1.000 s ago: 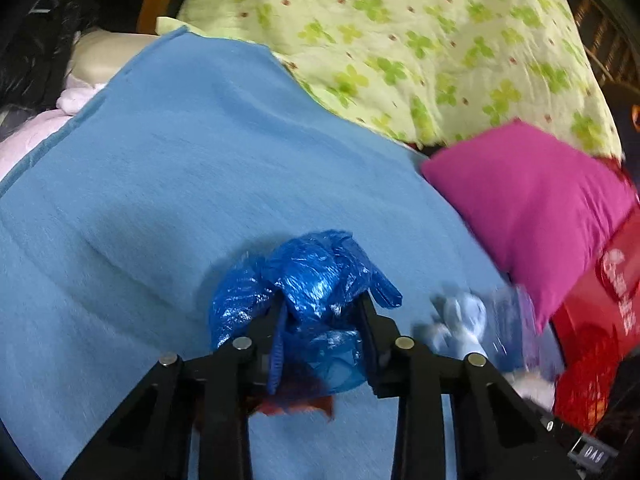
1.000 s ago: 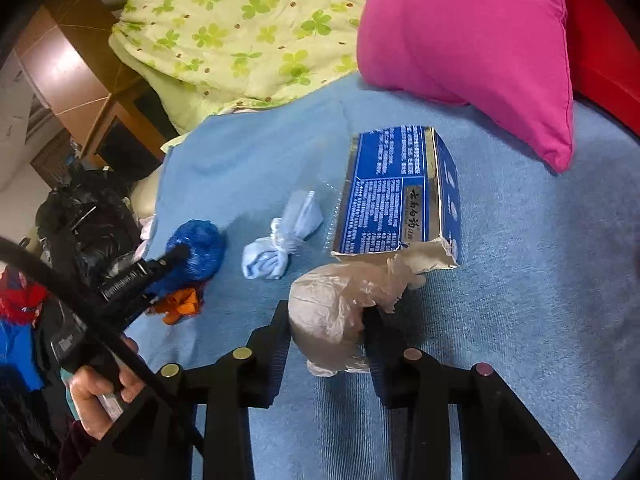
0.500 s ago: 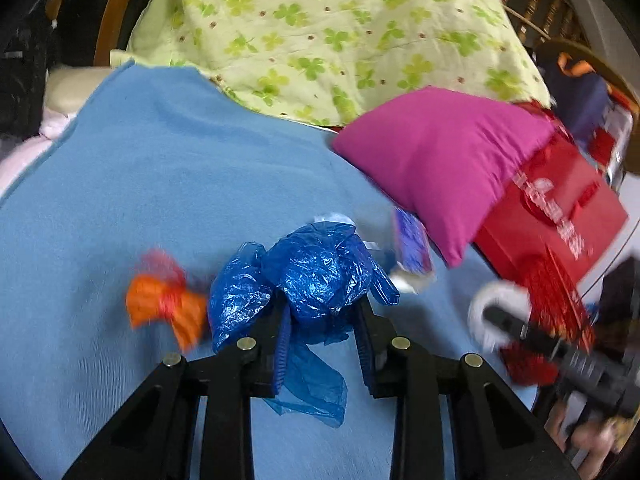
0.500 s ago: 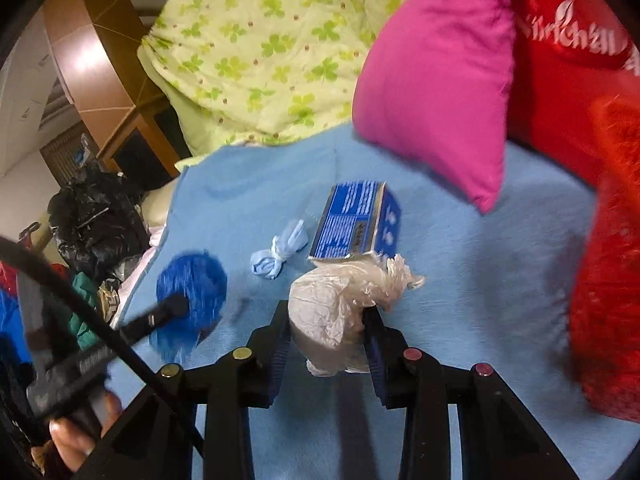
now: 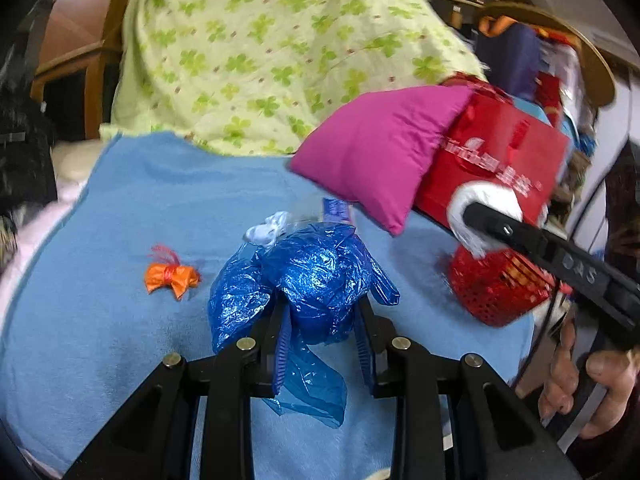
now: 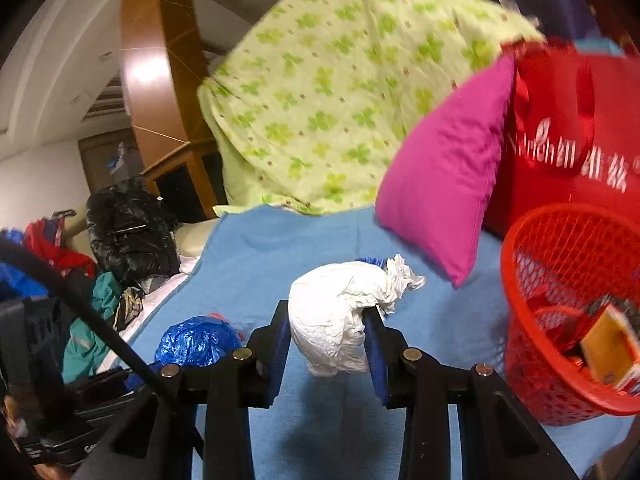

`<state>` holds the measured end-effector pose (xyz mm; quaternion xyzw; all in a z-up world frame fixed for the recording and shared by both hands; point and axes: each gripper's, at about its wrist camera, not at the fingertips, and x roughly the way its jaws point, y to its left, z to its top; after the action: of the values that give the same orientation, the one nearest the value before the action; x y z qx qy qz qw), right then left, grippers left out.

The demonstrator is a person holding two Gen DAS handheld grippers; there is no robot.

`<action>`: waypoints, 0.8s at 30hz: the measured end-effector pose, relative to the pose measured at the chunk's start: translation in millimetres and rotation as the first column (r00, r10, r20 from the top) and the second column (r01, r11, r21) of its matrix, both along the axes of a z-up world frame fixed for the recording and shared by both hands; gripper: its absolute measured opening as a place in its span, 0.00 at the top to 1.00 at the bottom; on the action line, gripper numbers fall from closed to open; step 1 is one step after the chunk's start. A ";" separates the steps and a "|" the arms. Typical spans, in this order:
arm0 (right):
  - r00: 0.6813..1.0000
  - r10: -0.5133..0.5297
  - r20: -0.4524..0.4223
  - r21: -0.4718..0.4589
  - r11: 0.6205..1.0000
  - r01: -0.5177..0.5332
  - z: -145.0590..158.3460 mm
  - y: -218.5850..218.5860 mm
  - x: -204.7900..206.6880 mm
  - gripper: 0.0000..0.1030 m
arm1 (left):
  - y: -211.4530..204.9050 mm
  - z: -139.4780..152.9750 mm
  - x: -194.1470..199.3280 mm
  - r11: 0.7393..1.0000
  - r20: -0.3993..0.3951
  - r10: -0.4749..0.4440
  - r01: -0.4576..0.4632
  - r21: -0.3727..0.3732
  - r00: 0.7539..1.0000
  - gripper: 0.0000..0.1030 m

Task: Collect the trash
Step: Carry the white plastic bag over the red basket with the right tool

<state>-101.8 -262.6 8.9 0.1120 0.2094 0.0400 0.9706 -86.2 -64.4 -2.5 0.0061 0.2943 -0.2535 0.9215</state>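
Observation:
My left gripper [image 5: 320,320] is shut on a crumpled blue plastic bag [image 5: 316,276], held above the blue blanket [image 5: 120,340]. My right gripper [image 6: 326,330] is shut on a white plastic bag wad [image 6: 340,312], also lifted off the blanket. A red mesh basket [image 6: 560,260] stands close on the right of the right wrist view, with trash inside; in the left wrist view the red mesh basket [image 5: 492,292] sits behind the other gripper's black finger. An orange tied wrapper [image 5: 172,278], a small pale blue knotted bag [image 5: 268,230] and a blue box [image 5: 336,210] lie on the blanket.
A magenta pillow [image 5: 376,160] leans on a red paper bag [image 5: 500,160] at the back right. A green clover quilt [image 5: 260,52] is heaped behind. A black bag [image 6: 128,232] and clothes lie off the blanket's left edge. A person's hand [image 5: 580,384] grips the right tool.
Both grippers have risen and swung right with their bags. The orange wrapper that lay under the blue bag is now bare on the blanket. The red basket has come into the right wrist view.

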 end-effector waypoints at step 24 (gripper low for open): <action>0.988 -0.119 0.097 0.096 0.989 0.110 18.0 -63.3 -38.2 0.64 | -74.5 58.8 -10.8 0.980 0.122 0.082 -0.102 0.172 0.989 0.69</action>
<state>-140.0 -325.9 26.9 0.1654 0.1507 -0.0006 0.9746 -97.1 -138.9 56.3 0.0892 0.2623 -0.1825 0.9434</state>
